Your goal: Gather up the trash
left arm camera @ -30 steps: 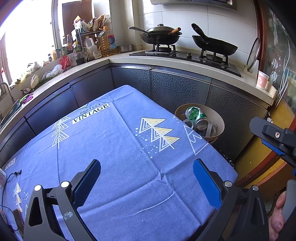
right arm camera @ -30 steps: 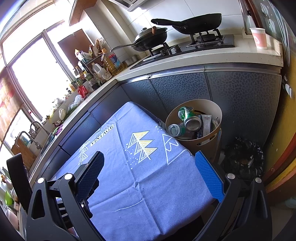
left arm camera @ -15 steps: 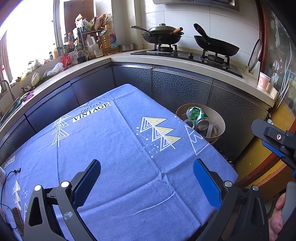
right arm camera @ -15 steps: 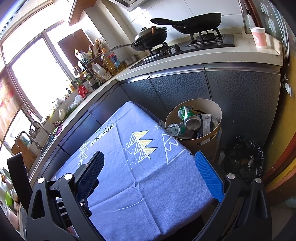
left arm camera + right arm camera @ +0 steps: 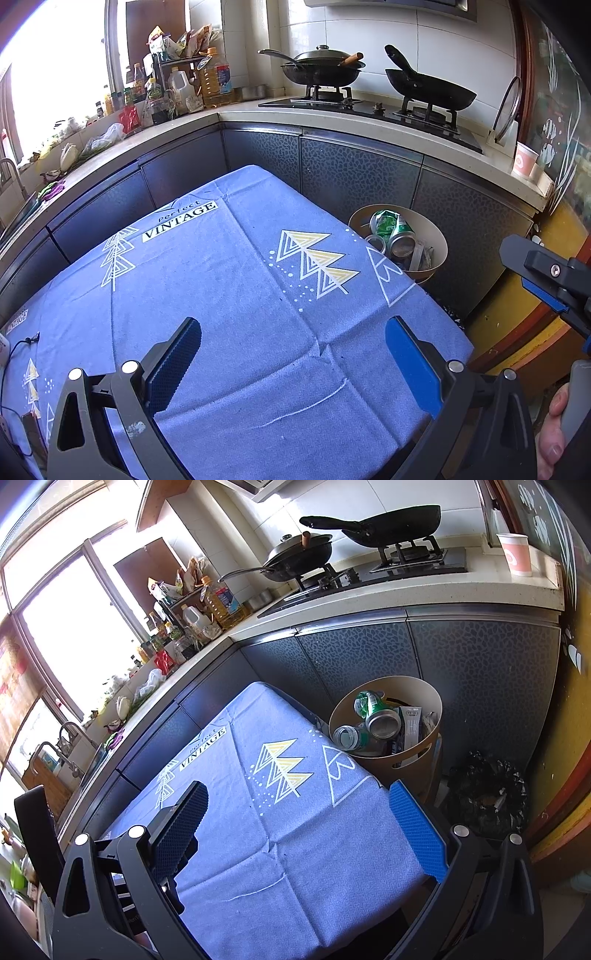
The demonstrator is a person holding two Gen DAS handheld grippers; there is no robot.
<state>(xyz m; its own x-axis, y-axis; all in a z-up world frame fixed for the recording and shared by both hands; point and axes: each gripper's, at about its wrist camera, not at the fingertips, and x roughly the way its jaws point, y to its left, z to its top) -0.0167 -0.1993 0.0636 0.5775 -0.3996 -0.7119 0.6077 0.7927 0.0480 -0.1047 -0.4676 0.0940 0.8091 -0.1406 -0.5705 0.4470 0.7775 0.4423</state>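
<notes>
My left tongs [image 5: 291,363] hover over the blue tablecloth [image 5: 229,295] with their jaws wide apart and nothing between them. My right tongs [image 5: 299,825] hang the same way, jaws spread and empty, above the near end of the same cloth.

The trash sits in the round tan bin [image 5: 430,701] on the floor, just beside the far right corner of the table and against the dark cabinet doors [image 5: 369,653]. Inside it I can see a green can [image 5: 376,716] lying on its side, a clear bottle [image 5: 347,736] next to it and some wrappers [image 5: 410,723]. From both tongs the bin lies ahead and to the right, well apart from the pads. A black bag [image 5: 484,794] lies on the floor right of the bin.
</notes>
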